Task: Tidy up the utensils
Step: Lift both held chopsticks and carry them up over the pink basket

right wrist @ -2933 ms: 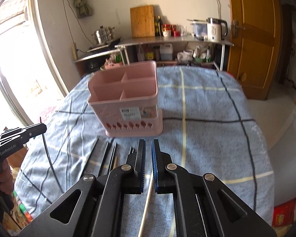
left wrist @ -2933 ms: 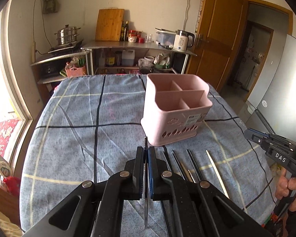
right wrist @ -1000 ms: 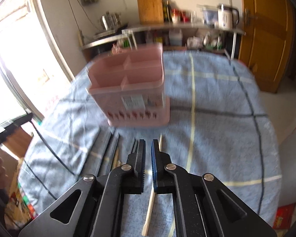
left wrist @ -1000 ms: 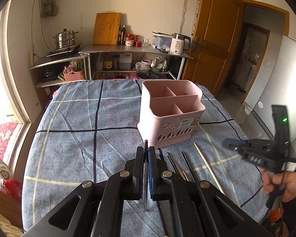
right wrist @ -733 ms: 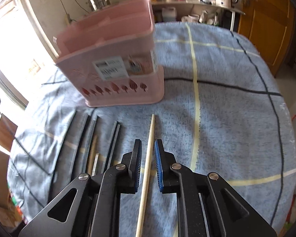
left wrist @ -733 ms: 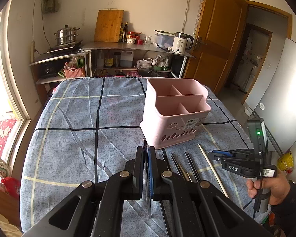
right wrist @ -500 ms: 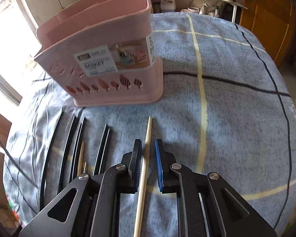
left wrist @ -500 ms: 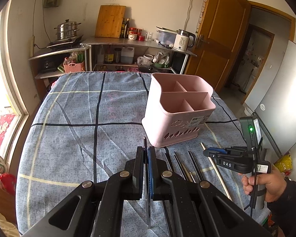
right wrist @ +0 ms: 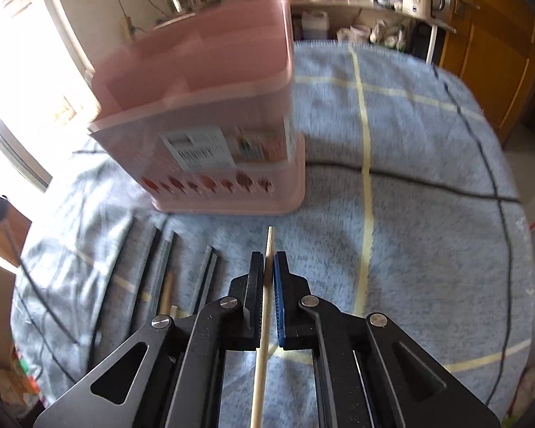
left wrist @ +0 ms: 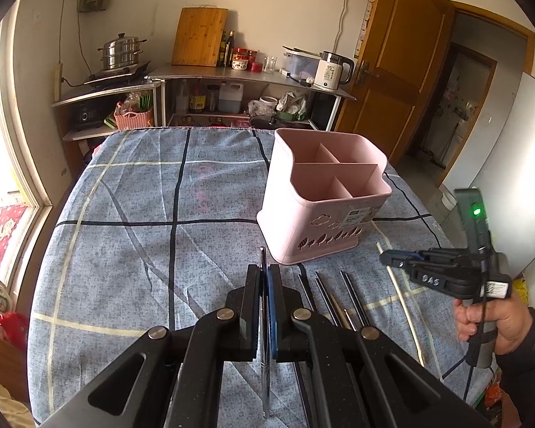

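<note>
**Inspector A:** Recording the right gripper [right wrist: 268, 262] first: we find its fingers drawn narrow around the wooden chopstick [right wrist: 264, 324], which runs between them along their own line, tip toward 12 o'clock. Whether the pads are pressing it yet, we cannot tell.

**Inspector B:** And the pink caddy [right wrist: 210, 125]?

**Inspector A:** At about 11 o'clock from those fingers, near, standing upright on the blue checked cloth [right wrist: 410, 214]. We judge the stick must be tipped from flat to upright before it goes into a compartment.

**Inspector B:** The left gripper [left wrist: 263, 273]?

**Inspector A:** Its fingers are clamped on a slim metal chopstick [left wrist: 263, 374], long axis also along the fingers, tip at 12 o'clock. From there the caddy [left wrist: 324, 210] sits at about 1 o'clock. The dark chopsticks [left wrist: 339, 296] lie loose on the cloth at roughly 2 o'clock, just beside the fingers.

**Inspector B:** Which is nearer?

**Inspector A:** In our judgement, the right.
</note>
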